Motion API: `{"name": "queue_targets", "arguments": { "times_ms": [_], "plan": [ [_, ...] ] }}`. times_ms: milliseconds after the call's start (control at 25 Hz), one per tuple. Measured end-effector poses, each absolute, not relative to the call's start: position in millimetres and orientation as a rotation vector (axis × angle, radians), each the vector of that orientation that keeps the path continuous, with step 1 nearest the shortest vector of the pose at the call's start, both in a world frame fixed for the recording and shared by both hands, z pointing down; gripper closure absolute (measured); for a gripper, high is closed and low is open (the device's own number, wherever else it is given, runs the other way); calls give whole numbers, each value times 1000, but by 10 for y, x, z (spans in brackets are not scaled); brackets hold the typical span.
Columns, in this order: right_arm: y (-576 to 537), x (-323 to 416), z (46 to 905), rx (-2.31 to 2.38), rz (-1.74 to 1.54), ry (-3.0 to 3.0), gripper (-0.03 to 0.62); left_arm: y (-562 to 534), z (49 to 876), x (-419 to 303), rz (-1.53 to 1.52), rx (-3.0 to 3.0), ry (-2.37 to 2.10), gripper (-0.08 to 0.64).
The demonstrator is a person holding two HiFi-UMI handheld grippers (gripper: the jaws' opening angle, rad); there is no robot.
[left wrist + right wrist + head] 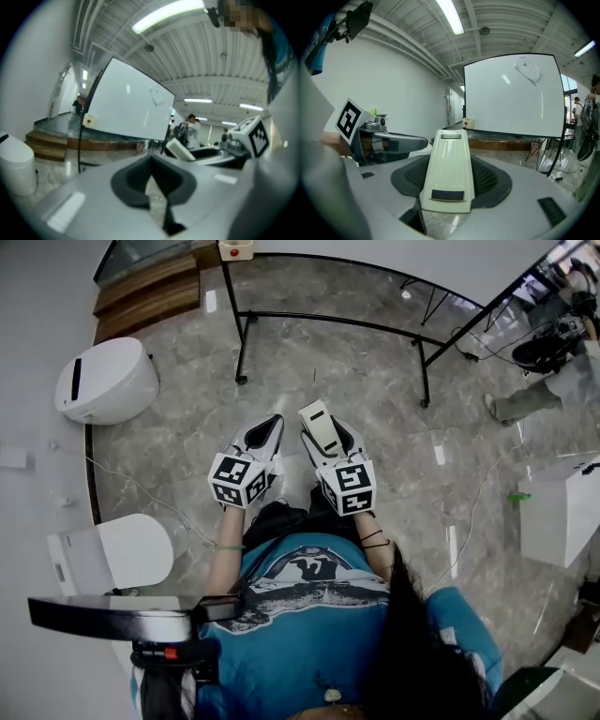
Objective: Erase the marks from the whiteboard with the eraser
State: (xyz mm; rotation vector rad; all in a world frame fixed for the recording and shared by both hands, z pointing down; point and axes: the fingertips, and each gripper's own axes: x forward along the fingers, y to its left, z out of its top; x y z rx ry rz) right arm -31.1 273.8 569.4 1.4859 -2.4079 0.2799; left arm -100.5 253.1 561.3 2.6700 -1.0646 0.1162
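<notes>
The whiteboard (513,93) stands upright on a black frame ahead of me, with a faint looped mark (528,70) near its top right. In the left gripper view the whiteboard (129,105) shows the same mark (157,96). From the head view only its black stand (328,320) shows, seen from above. My right gripper (328,432) (450,176) is shut on the cream eraser (319,423) (447,159), which sticks out past the jaws toward the board. My left gripper (268,426) (151,161) is shut with nothing in it, held beside the right one.
Two white rounded bins (105,381) (136,549) sit by the left wall. Wooden steps (150,292) lie behind the board. A white box (562,512) stands at the right, and a person (553,352) is at the far right. Cables trail over the marble floor (328,381).
</notes>
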Motion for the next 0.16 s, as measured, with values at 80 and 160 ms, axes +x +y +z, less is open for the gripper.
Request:
{"name": "queue_targets", "arguments": {
  "times_ms": [80,160],
  "plan": [
    [2705,-271,5697,1497,273,-2398,328,2494,5600,-964,111,2684,-1049,560],
    [2665,-245,5703,1507,264,-2389,328,2461,5591,-931,105,2700,-1034,560]
  ]
}}
